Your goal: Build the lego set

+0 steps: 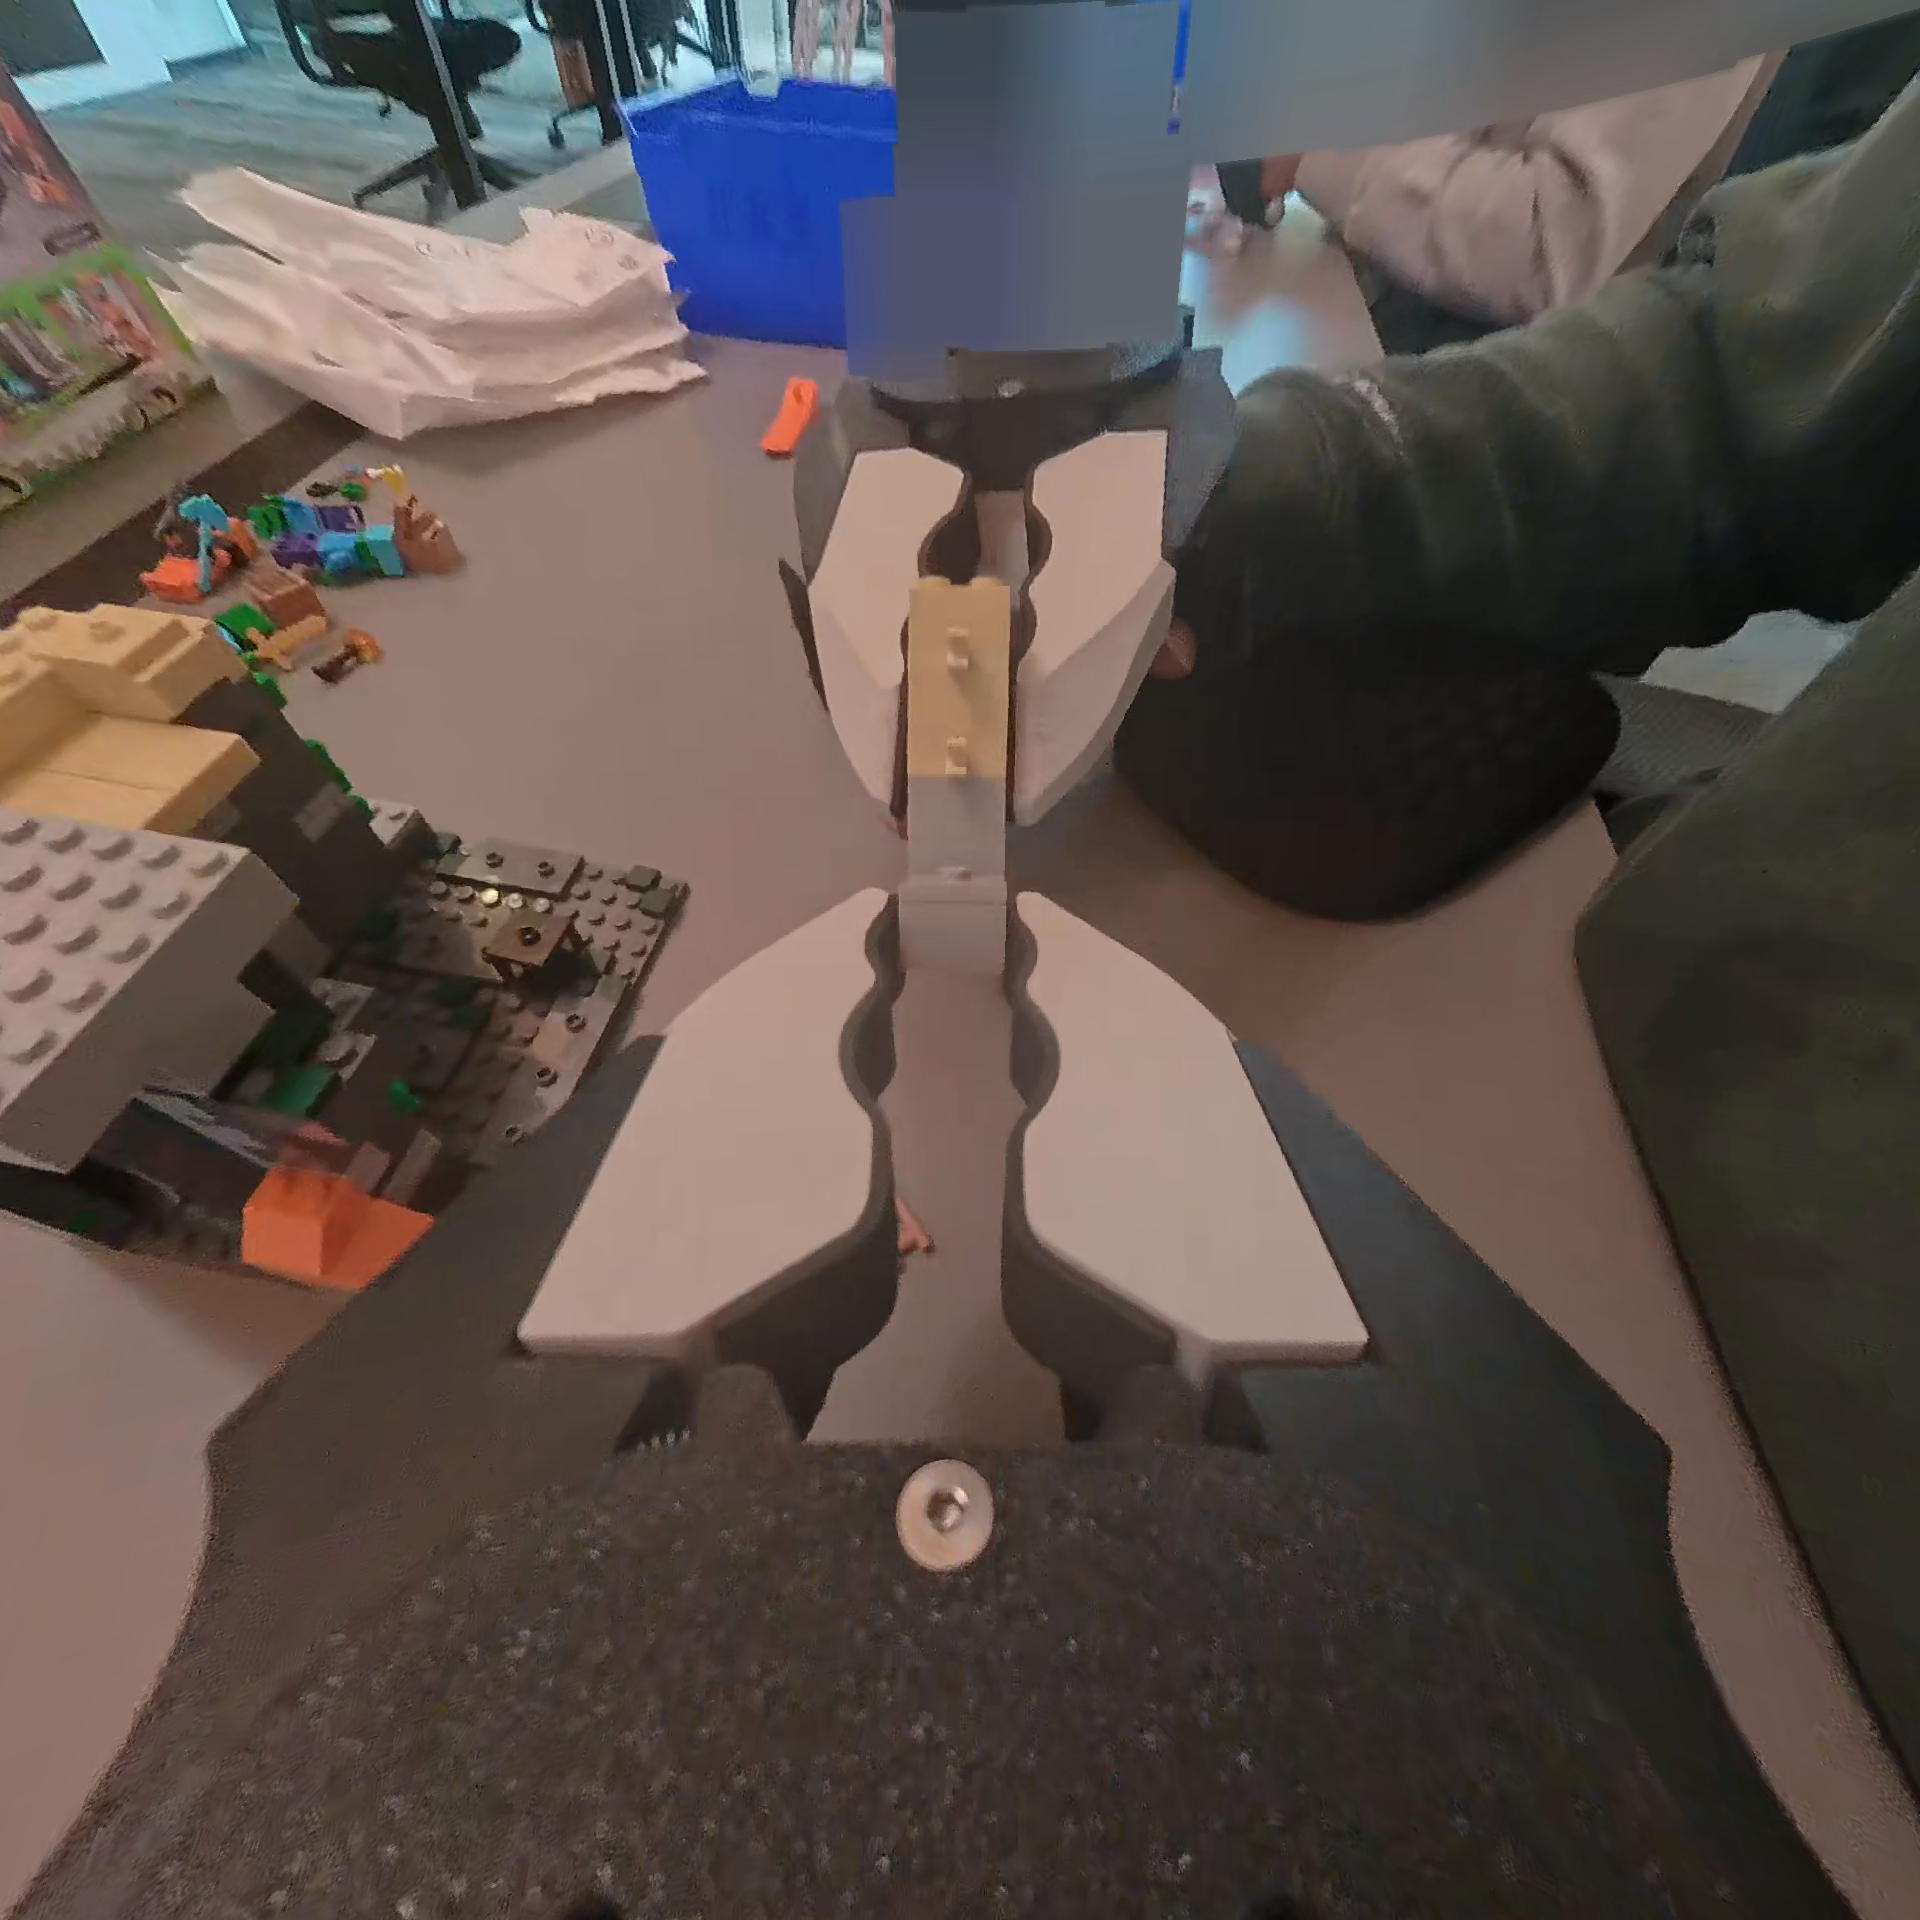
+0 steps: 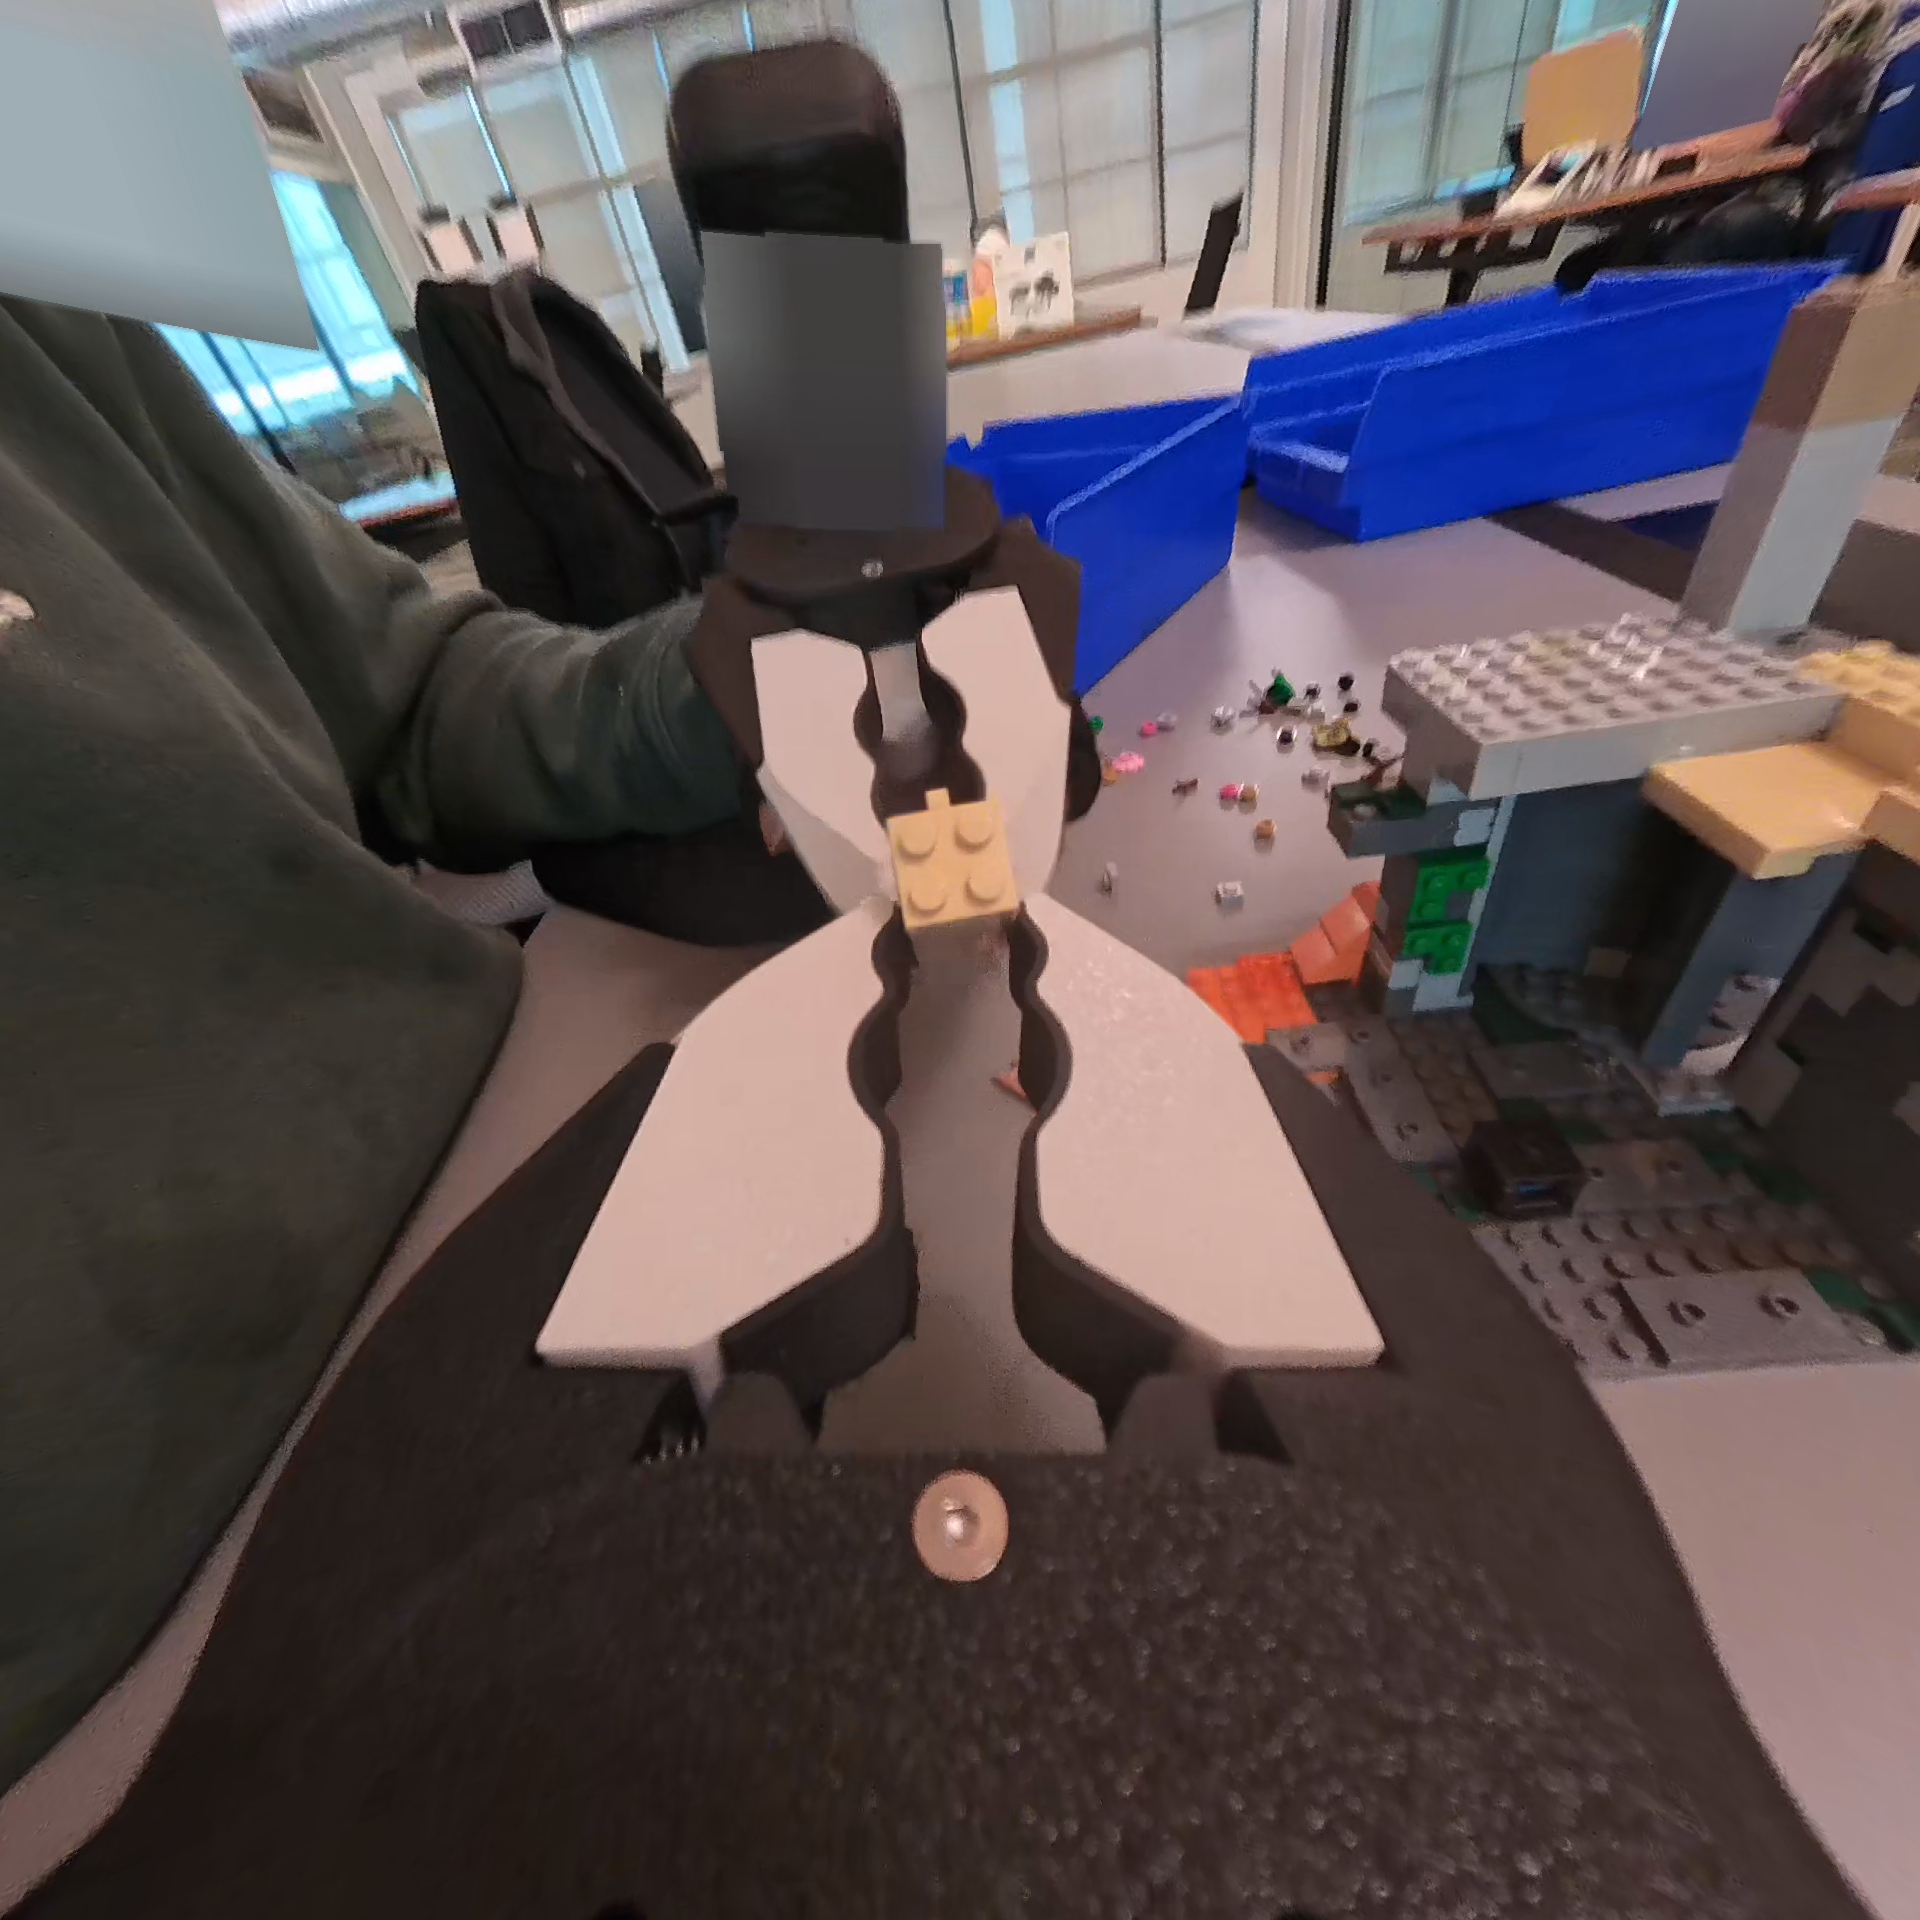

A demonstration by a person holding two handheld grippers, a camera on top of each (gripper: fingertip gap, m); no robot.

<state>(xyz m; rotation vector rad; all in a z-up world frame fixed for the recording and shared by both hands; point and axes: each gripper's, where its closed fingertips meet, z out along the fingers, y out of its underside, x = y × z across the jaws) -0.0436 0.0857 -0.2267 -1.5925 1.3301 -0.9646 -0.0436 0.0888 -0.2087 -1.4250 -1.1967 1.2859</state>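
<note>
The two grippers are meeting tip to tip above the grey table (image 1: pixel 644 727), facing each other. In the left wrist view, the left gripper (image 1: pixel 954 935) is pinching the near, grey end of a short stack of toy bricks: a grey brick (image 1: pixel 954 862) joined to a tan brick (image 1: pixel 958 686). Its white fingers (image 1: pixel 769 1122) are pressing on the grey brick's two sides. The right gripper (image 2: pixel 961 914), seen from its own camera, is clamping the tan brick (image 2: pixel 954 868) at its tips, with the four studs of that brick facing the camera. In the left wrist view the right gripper's pads are lying along both sides of the tan part, so the stack is being held in the air by both claws, between them.

To the left in the left wrist view, a partly built brick model (image 1: pixel 260 935) is standing on the table, with grey, tan, dark and orange parts. Loose small coloured pieces (image 1: pixel 312 540) are lying farther off, and beyond them a pile of white paper bags (image 1: pixel 436 312) and a blue bin (image 1: pixel 758 208). A person's dark green sleeve (image 1: pixel 1558 468) is reaching in from the right.
</note>
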